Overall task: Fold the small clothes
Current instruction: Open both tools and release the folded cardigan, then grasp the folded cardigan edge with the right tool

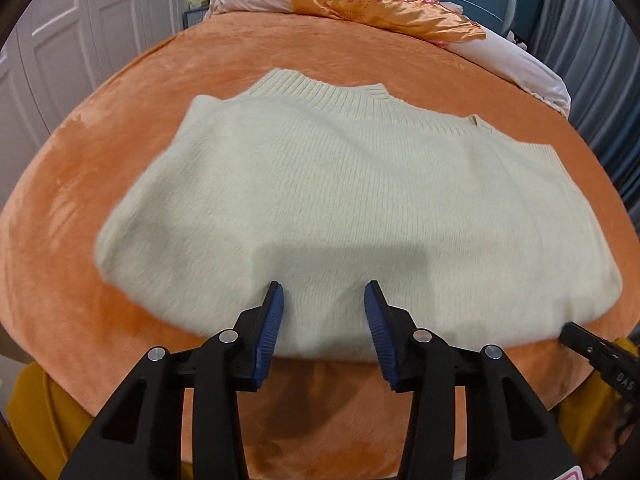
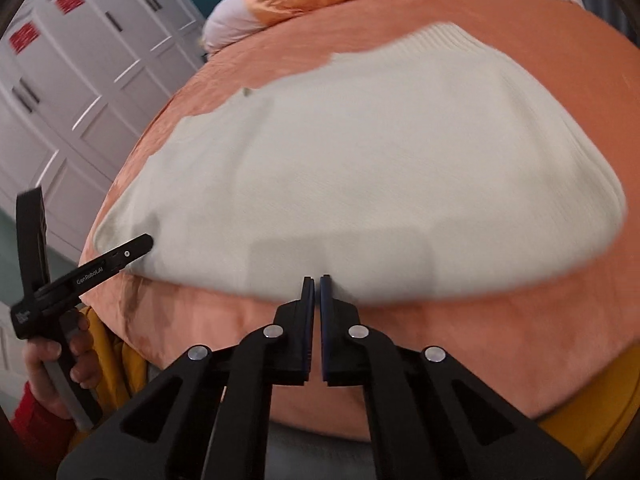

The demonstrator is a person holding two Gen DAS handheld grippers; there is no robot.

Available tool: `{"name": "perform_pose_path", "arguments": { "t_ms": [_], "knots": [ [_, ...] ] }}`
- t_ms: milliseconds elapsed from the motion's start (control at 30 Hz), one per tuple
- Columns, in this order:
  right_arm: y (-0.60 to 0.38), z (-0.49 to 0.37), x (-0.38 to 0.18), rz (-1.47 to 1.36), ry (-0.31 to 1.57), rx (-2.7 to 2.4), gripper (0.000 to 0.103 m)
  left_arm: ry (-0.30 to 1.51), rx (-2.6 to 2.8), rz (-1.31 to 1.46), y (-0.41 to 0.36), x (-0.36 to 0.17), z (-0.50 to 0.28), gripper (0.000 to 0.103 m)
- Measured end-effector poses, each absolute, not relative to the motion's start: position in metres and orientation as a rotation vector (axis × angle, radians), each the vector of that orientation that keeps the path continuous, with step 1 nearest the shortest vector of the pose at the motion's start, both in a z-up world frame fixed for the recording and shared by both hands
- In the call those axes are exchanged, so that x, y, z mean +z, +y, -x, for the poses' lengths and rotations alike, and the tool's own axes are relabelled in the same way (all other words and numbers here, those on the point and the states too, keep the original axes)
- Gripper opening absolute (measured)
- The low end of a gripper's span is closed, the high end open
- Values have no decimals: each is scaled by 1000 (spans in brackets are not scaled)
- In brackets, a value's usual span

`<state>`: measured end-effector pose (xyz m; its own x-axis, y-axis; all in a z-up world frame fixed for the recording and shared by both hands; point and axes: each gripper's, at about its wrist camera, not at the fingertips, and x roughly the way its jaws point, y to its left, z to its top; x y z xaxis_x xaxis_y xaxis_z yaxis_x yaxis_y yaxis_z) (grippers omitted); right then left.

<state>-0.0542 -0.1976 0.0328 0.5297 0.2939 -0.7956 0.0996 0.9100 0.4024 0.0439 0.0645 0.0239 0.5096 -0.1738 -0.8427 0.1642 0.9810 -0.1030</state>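
Observation:
A pale cream knitted sweater (image 1: 340, 196) lies folded flat on an orange plush blanket (image 1: 100, 152), ribbed collar at the far edge. My left gripper (image 1: 323, 289) is open and empty, its blue-padded fingers just above the sweater's near edge. In the right wrist view the same sweater (image 2: 360, 168) fills the middle, blurred. My right gripper (image 2: 318, 280) is shut with nothing visibly between the pads, at the sweater's near edge. The left gripper's fingers (image 2: 132, 248) show at the sweater's left corner, and the right gripper's tip (image 1: 576, 332) shows by its right corner.
An orange floral satin pillow (image 1: 380, 0) lies on white bedding (image 1: 532, 68) at the far side of the bed. White wardrobe doors (image 2: 72, 60) stand to the left. Blue-grey curtains (image 1: 592, 48) hang at the right. A yellow sheet (image 1: 36, 408) shows below the blanket's near edge.

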Motion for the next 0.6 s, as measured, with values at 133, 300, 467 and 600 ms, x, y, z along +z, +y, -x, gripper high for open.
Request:
{"name": "perform_pose_path", "arguments": {
  "t_ms": [133,300,467,600],
  "knots": [
    [-206,64,43,-429,1003,40,7,967,-165,133,89,44,-33,43],
    [-269,77,80,-495,829,-189,50,929,-18,279,156,60,-50,48],
    [-311,62,59,-520,898,-298,51,994,14,449,197,43,-72,48],
    [-311,56,42,-586,924,-251,23,1038,-8,494,196,28,-74,18]
  ]
}}
